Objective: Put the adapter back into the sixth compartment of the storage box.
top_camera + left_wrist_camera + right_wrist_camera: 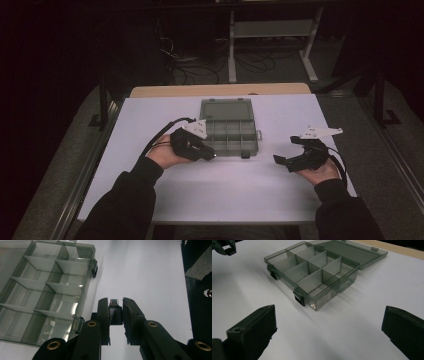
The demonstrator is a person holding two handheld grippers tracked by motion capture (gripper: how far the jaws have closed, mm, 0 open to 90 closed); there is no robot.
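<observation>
A clear grey compartment box [227,134] is seen near the middle of the white bench [150,120], its lid [226,108] laid flat open on the far side. In the high view the left gripper [209,155] is held just beside the box's near left corner, tips pointing toward the right along the box's near edge. In the left gripper view the jaws are drawn in close, and a small dark part with a silvery metal end [114,302] is pinched between the pads; what kind of part it is cannot be told. The box [45,292] lies to the left of the jaws in that view, dividers and two front latches visible, the nearer latch [78,324] just beside the left jaw. The held part is above bare bench surface, outside the box. The right gripper [282,161] is held well to the right of the box, apart from it, resting in the upturned right hand [325,172]. In the right gripper view its jaws stand wide apart with nothing between them, and the box [312,275] is seen ahead, compartments empty as far as can be made out. A dark sleeve [125,205] covers the left forearm.
</observation>
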